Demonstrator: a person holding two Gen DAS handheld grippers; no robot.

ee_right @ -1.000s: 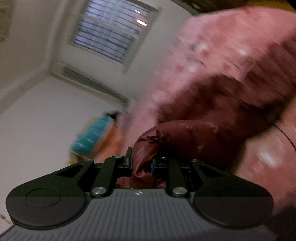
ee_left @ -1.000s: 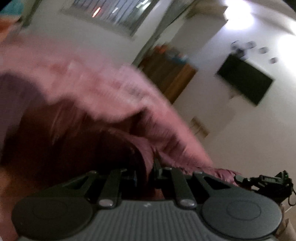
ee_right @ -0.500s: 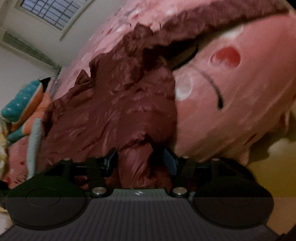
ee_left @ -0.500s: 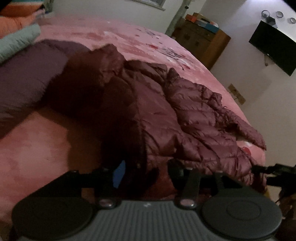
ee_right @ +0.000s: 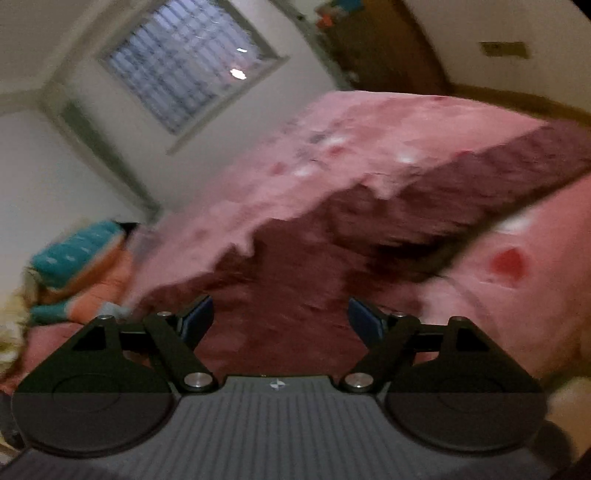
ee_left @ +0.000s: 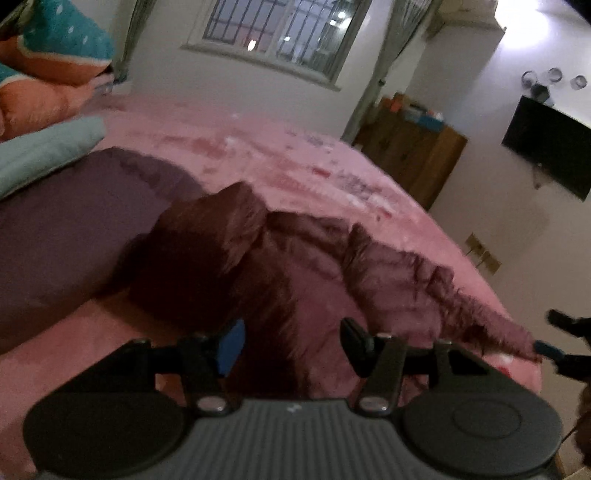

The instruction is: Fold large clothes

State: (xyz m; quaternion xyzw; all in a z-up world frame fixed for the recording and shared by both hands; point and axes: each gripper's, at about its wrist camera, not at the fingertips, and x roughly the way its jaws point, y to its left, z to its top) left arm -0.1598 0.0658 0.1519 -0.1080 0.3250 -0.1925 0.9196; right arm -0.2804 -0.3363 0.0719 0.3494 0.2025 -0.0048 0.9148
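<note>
A dark maroon quilted puffer jacket [ee_left: 295,266] lies spread and rumpled on the pink bed [ee_left: 295,162]. In the right wrist view the jacket [ee_right: 303,266] runs from the near bed edge up toward the right. My left gripper [ee_left: 291,343] hovers at the jacket's near edge, its jaws opening, and the fabric lies below them with no pad pressing on it. My right gripper [ee_right: 280,319] stands wide, still opening, above the jacket's near hem with nothing pinched. The other gripper's black tip [ee_left: 565,343] shows at the right edge of the left wrist view.
A purple blanket [ee_left: 74,221] and a pale green pillow [ee_left: 44,147] lie left of the jacket, under stacked orange and teal bedding [ee_left: 55,55]. A wooden dresser [ee_left: 410,155], a wall TV [ee_left: 550,147] and a barred window [ee_left: 280,33] stand beyond the bed.
Both grippers let go of the jacket they had lifted. It dropped onto the bed, the jaws spread apart, and both cameras tilted up toward the room.
</note>
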